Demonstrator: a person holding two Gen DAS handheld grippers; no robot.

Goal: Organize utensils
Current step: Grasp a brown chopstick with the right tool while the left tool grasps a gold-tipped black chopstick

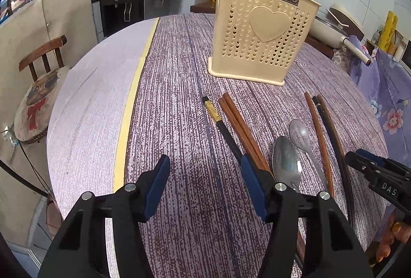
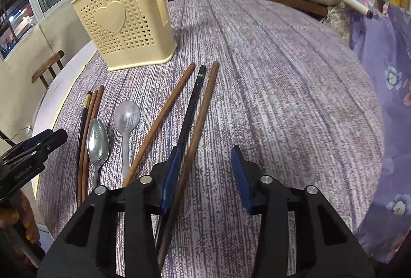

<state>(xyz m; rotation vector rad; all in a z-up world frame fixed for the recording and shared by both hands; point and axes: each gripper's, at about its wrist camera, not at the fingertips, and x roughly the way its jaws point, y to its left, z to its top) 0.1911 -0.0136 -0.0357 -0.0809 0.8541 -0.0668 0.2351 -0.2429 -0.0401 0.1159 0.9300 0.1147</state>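
You are sitting at the opening step: nothing is being gripped, and every loose utensil is lying on the desk (image 1: 179, 72).

Left claw (image 1: 205, 188): released, jaws spread wide, hovering low over bare cloth. The black gold-banded chopstick (image 1: 218, 121) and the two brown chopsticks (image 1: 236, 118) are lying just beyond its right finger; the metal spoon (image 1: 286, 162) and the pale spoon (image 1: 299, 135) are lying further right of it.

Right claw (image 2: 205, 175): released as well. One brown chopstick (image 2: 203, 108) is running between its fingers, close to the left pad, with the black chopstick (image 2: 191, 111) just left of it and another brown one (image 2: 164, 113) angling off leftward.

The cream holder (image 2: 123, 21) is standing upright ahead and left of the right claw, a spoon already poking above its rim.

Judgement: you are probably lining up the first pick. The next move is calling for lowering the right claw, closing on that single chopstick without catching its black neighbour, then tipping it upright over the holder.
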